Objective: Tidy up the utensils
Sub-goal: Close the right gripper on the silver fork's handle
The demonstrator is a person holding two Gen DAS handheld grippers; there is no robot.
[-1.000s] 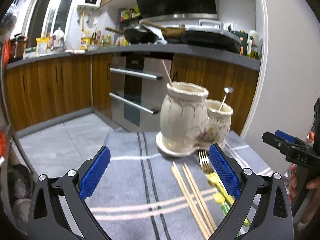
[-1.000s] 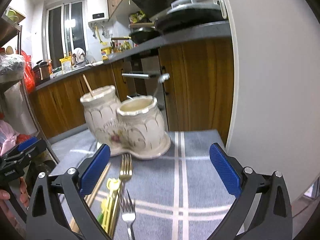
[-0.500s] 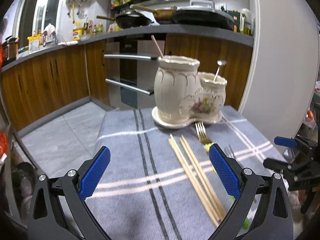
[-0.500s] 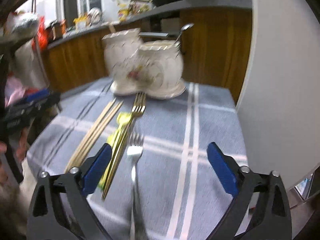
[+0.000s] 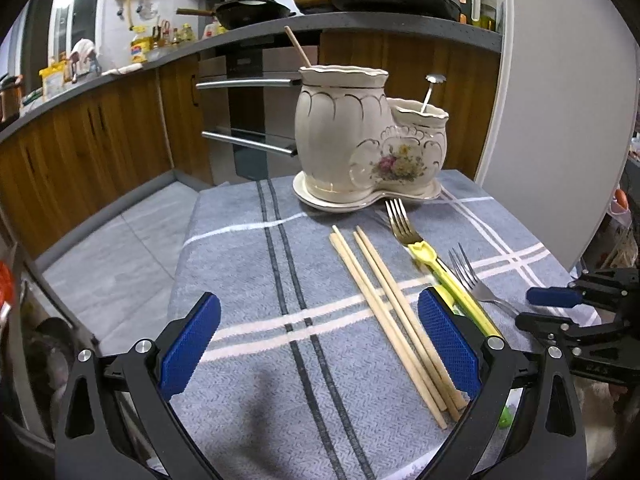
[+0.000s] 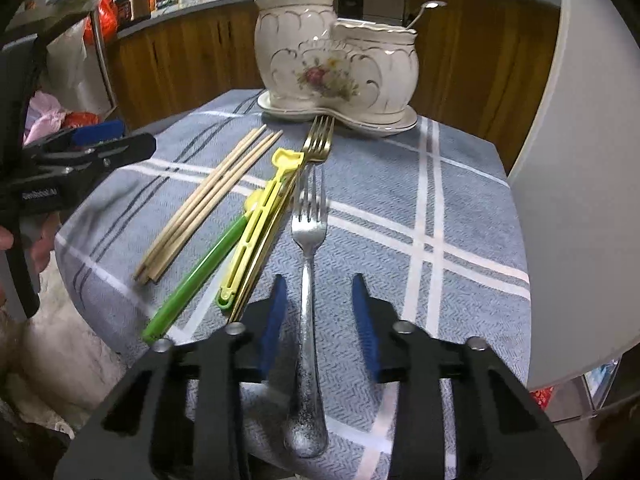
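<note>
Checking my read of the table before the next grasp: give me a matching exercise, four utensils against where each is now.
Things:
1. silver steel fork
2. gold-tined fork
3. pale wooden chopsticks
4. long-handled metal spoon

Places:
A. tines against the cream ceramic holder's base
B. standing in the holder's shorter pot
C. handle between the closing right gripper jaws
D. leftmost on the grey cloth in the right wrist view

Pairs: 1-C, 2-A, 3-D, 4-B

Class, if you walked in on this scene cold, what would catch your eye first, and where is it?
First, the cream flowered holder at the far end of the striped cloth, its two pots joined on one tray. Next, the silver fork lying between the right gripper, whose jaws are closing on its handle. Beside it lie wooden chopsticks.
</note>
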